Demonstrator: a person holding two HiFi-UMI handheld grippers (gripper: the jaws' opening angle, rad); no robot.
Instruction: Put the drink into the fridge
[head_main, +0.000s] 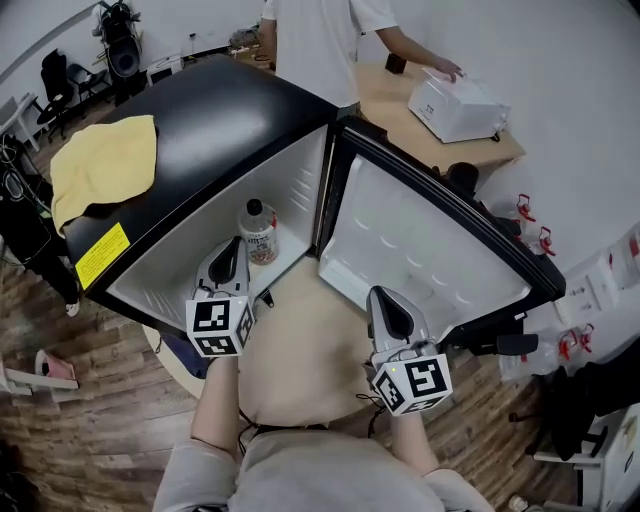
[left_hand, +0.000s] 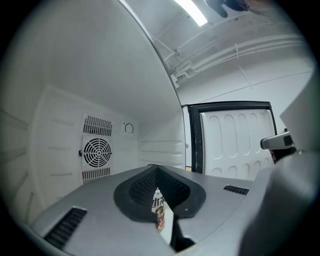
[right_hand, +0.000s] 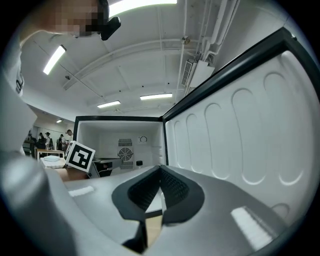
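Note:
The drink bottle (head_main: 259, 232), clear with a white cap and a printed label, stands upright on the floor of the open black mini fridge (head_main: 215, 110). My left gripper (head_main: 232, 252) reaches into the fridge just in front of and to the left of the bottle, with its jaws shut and nothing between them. In the left gripper view a strip of the bottle's label (left_hand: 160, 214) shows below the closed left gripper (left_hand: 157, 172). My right gripper (head_main: 386, 303) hovers by the open door (head_main: 425, 245), shut and empty. The right gripper (right_hand: 161, 172) faces into the fridge.
A yellow cloth (head_main: 100, 165) lies on the fridge top. The fridge's back wall has a fan grille (left_hand: 96, 151). The fridge stands on a round wooden table (head_main: 300, 345). Behind it, a person in a white shirt (head_main: 315, 40) touches a white box (head_main: 455, 108) on another table.

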